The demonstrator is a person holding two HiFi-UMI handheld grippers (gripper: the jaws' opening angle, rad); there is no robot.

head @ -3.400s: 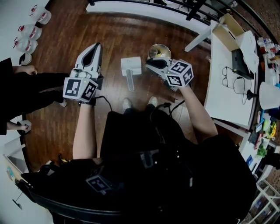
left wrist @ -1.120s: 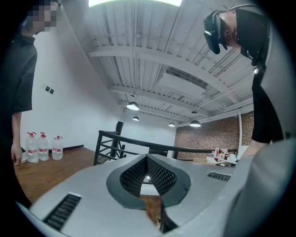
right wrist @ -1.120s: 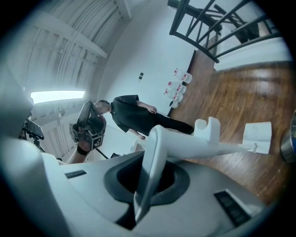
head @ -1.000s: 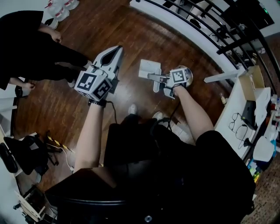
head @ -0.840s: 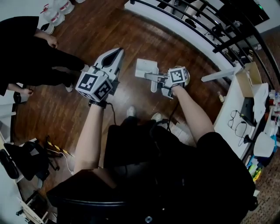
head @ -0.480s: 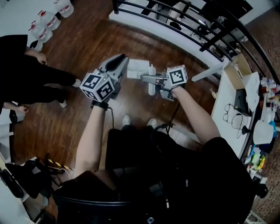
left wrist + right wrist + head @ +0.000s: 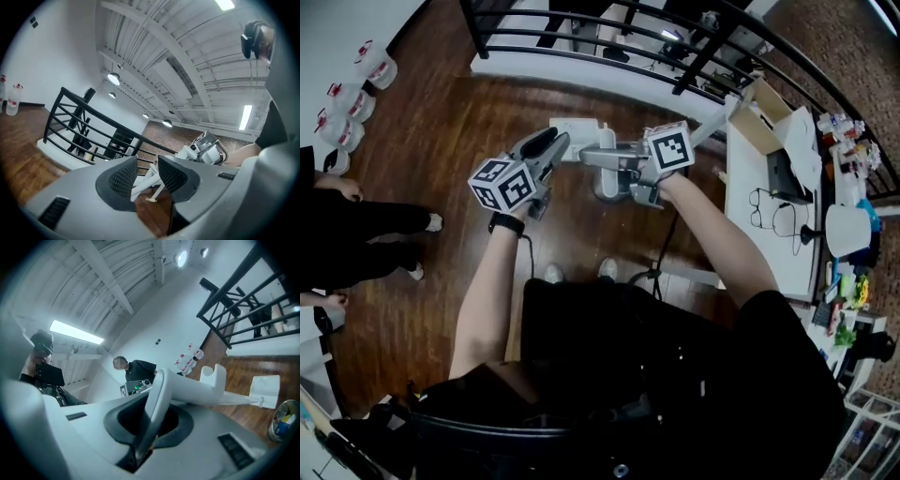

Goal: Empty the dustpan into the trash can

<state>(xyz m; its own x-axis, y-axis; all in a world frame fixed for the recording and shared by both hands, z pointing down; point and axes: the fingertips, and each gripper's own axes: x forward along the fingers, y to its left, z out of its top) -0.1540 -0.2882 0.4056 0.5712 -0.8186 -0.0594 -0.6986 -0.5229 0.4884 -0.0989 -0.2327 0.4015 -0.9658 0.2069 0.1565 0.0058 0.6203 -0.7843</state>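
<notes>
A: Status on the emptying?

B: I'm clamping the right gripper [image 7: 151, 416] on the handle of the white plastic dustpan [image 7: 201, 392], raised near the round metal trash can [image 7: 271, 425]. The left gripper [image 7: 143, 174] has just been opening its jaws, nothing between them. Tipping isn't happening yet.

Head view looking steeply down, gripper views close along their jaws, all three sharing the black railing [image 7: 228, 280]
</notes>
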